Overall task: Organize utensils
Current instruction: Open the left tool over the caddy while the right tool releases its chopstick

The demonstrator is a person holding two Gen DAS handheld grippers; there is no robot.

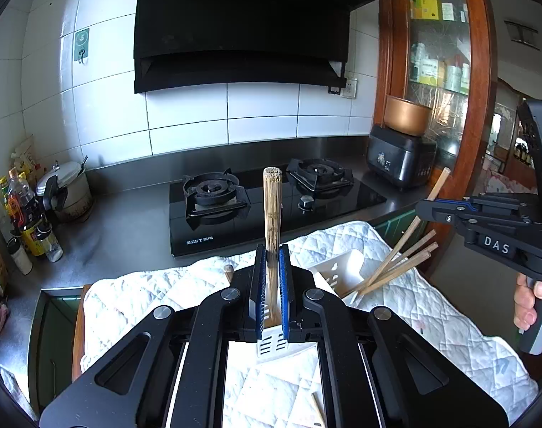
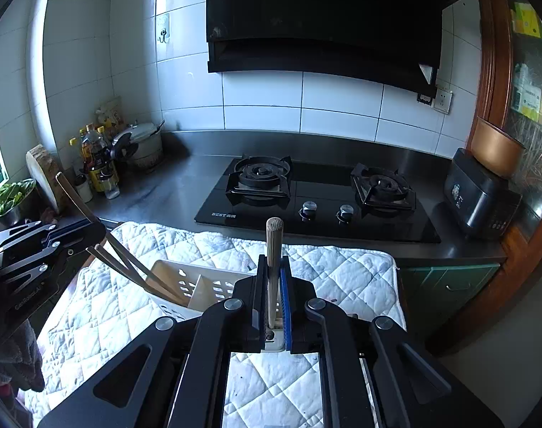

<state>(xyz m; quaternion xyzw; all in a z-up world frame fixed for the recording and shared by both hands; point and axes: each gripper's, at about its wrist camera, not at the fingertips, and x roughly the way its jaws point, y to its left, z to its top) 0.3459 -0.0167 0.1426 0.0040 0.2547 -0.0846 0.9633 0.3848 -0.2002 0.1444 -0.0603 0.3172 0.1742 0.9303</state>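
My left gripper [image 1: 272, 285] is shut on a wooden chopstick [image 1: 272, 221] that stands upright, its lower end over the white slotted utensil holder [image 1: 337, 271]. My right gripper [image 2: 273, 292] is shut on another wooden chopstick [image 2: 273, 260], also upright above the holder [image 2: 185, 285]. Several chopsticks [image 1: 395, 267] lean in the holder's compartment; they also show in the right wrist view [image 2: 128, 267]. The right gripper [image 1: 428, 207] shows in the left wrist view with its chopstick. The left gripper [image 2: 92, 230] shows at the left of the right wrist view.
The holder stands on a white quilted cloth [image 2: 342, 271] on a steel counter. A black gas hob [image 2: 317, 199] lies behind it. Bottles [image 2: 98, 164] and a pot stand at the left back, a rice cooker [image 2: 481, 196] at the right. A loose chopstick [image 1: 317, 410] lies on the cloth.
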